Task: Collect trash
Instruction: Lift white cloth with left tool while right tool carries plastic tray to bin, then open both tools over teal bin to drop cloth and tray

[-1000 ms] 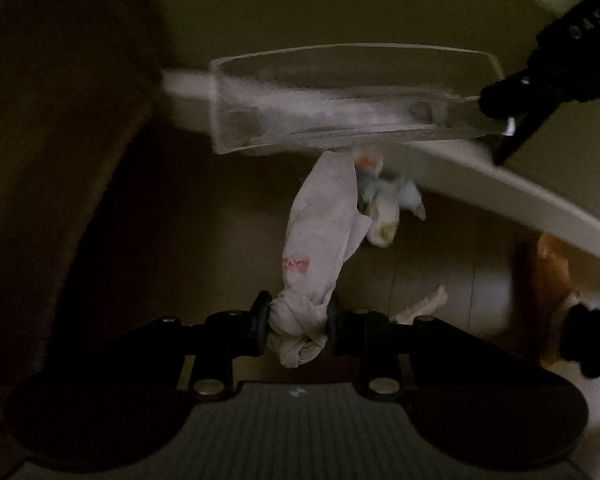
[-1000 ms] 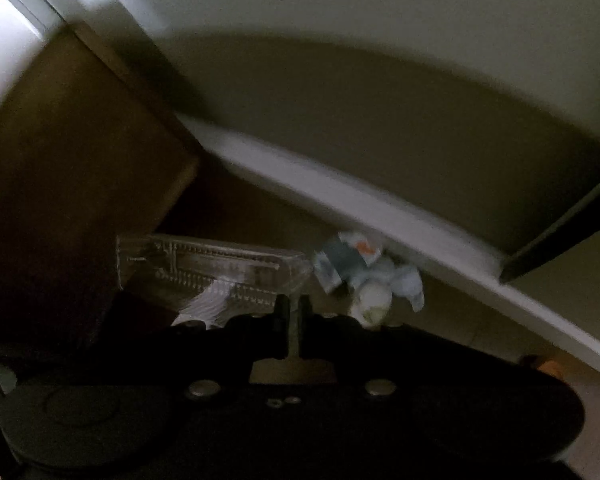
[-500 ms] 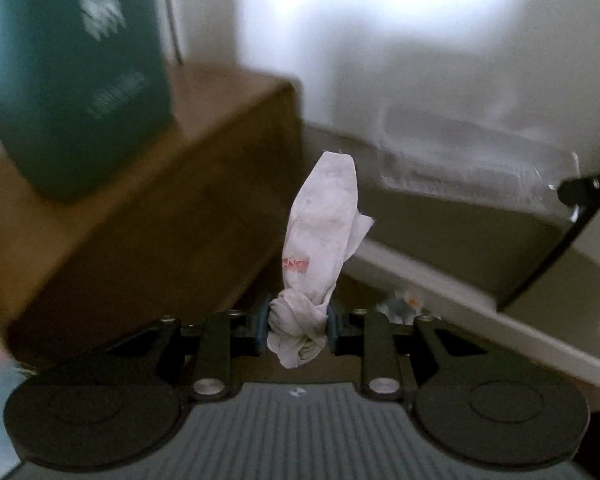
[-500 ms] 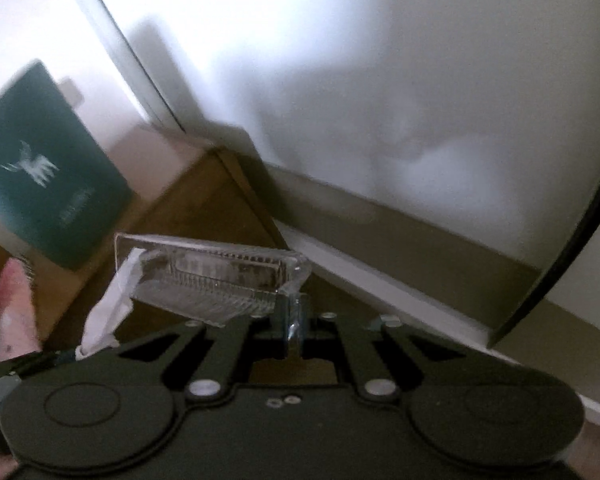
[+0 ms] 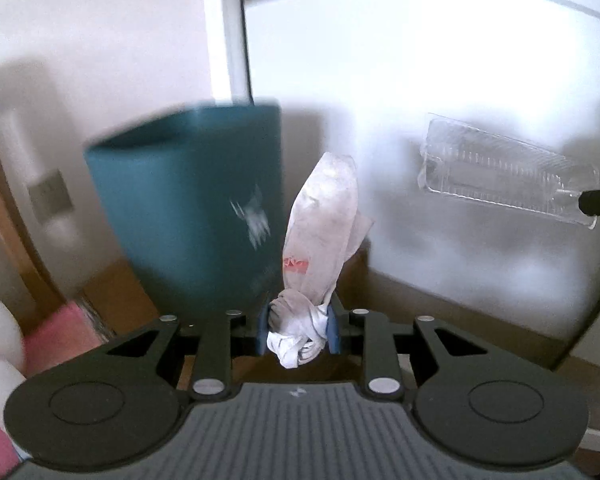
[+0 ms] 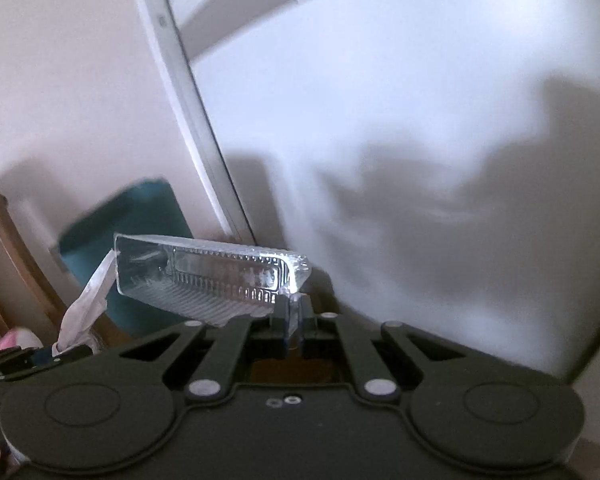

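Ahead of your left gripper, a teal bin stands on a wooden cabinet by the white wall, and that claw is clamped on the twisted end of a crumpled white wrapper that sticks up just right of the bin's side. Your right gripper is pinched shut on one corner of a clear plastic tray, held in the air with the bin behind it. You appear to be carrying both pieces to the bin; next, each needs lifting over the rim before you let go, and the stiff tray may need tilting to fit.
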The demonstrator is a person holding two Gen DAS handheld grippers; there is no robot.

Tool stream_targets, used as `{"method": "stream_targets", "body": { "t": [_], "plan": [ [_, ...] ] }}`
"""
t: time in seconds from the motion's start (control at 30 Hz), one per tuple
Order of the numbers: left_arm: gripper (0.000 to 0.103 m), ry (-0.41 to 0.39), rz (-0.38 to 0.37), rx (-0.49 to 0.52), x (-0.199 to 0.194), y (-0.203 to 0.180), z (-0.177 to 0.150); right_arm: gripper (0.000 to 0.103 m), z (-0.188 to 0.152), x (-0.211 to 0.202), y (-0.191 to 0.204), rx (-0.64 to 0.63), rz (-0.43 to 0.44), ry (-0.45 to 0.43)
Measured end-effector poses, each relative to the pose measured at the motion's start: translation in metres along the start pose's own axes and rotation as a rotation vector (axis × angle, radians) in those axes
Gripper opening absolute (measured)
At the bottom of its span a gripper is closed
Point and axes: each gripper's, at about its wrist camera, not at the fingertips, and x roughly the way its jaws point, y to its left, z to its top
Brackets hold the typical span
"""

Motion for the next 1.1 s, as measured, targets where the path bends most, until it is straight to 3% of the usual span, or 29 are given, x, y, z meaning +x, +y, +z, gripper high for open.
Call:
{"method": "stream_targets", "body": {
  "t": [0.37,0.7,1.1],
  "plan": [
    [0.027,-0.093,0.136,0.04,-0.017,0.058,0.097,0.003,0.08,0.025,0.092,-0.143,-0.012,-0.128],
    [0.027,-0.031,0.181,0.01,0.027,0.102,0.148,0.003,0.105,0.099,0.153,-0.273,-0.089,-0.084],
    [0.027,0.09,0.223,0.023,0.107,0.12,0.162,0.003,0.098,0.184,0.204,-0.422,-0.082,-0.003]
  ]
}}
